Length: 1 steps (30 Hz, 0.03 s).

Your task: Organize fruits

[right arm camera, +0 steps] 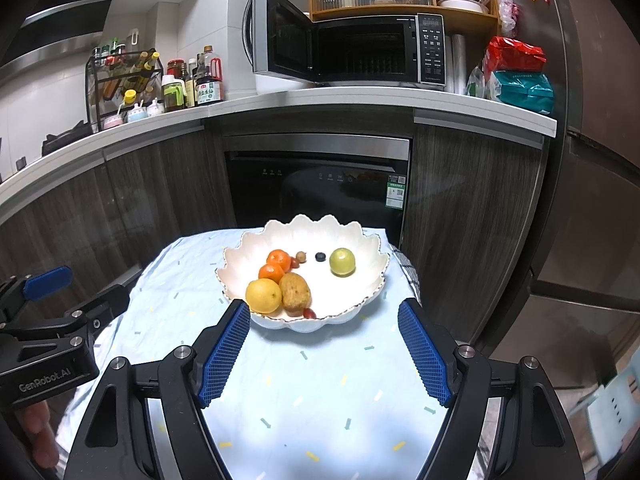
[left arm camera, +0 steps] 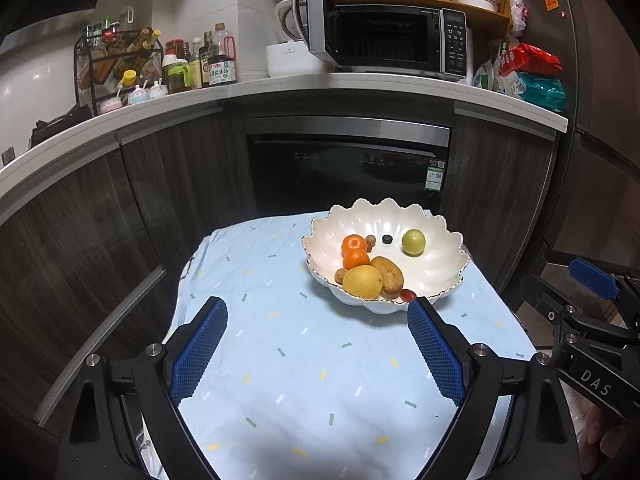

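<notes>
**Holding Off the Bowl, Nothing in Either Grip**

Hovering both tools over the blue cloth (left arm camera: 304,360) on the counter, short of the white scalloped bowl (left arm camera: 440,276). My left hand-held gripper (left arm camera: 318,314) is spread wide and empty; my right hand-held gripper (right arm camera: 324,314) is released too, nothing between its pads.

All the fruit I can see sits in the bowl: lemon (right arm camera: 263,295) and brown oblong fruit (right arm camera: 295,289) at the near rim, two tangerines (right arm camera: 276,266) behind them, green round fruit (right arm camera: 342,262) far right, blueberry (right arm camera: 320,256) beside it. Gathering looks done; perhaps only tidying remains.

The oblong fruit's long axis runs from the bowl's centre toward its near rim.
</notes>
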### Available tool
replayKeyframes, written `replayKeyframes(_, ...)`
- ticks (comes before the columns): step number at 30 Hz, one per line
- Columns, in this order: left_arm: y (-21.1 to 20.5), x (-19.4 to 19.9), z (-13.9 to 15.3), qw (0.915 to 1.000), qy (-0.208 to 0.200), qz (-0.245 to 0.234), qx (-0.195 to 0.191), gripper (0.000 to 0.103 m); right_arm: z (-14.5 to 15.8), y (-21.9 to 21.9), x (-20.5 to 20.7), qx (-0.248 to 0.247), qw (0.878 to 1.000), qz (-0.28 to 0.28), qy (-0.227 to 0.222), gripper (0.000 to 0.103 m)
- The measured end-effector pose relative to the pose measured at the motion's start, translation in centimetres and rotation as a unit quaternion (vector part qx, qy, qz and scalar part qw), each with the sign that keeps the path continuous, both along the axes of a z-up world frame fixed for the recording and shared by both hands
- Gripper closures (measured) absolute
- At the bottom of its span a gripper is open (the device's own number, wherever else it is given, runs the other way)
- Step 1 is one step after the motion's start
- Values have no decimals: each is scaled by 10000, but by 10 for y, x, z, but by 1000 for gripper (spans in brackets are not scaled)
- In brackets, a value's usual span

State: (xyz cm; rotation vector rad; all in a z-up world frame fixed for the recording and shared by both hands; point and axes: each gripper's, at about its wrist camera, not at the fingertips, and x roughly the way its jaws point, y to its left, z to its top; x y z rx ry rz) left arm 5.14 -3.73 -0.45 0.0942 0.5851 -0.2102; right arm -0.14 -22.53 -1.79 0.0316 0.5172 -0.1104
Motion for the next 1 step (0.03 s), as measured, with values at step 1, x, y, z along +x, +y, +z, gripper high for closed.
replayKeyframes(1, 0, 0, 0, 10000, 7, -2, -2, 8, 0, 0, 0, 0, 10000, 1, -1, 26)
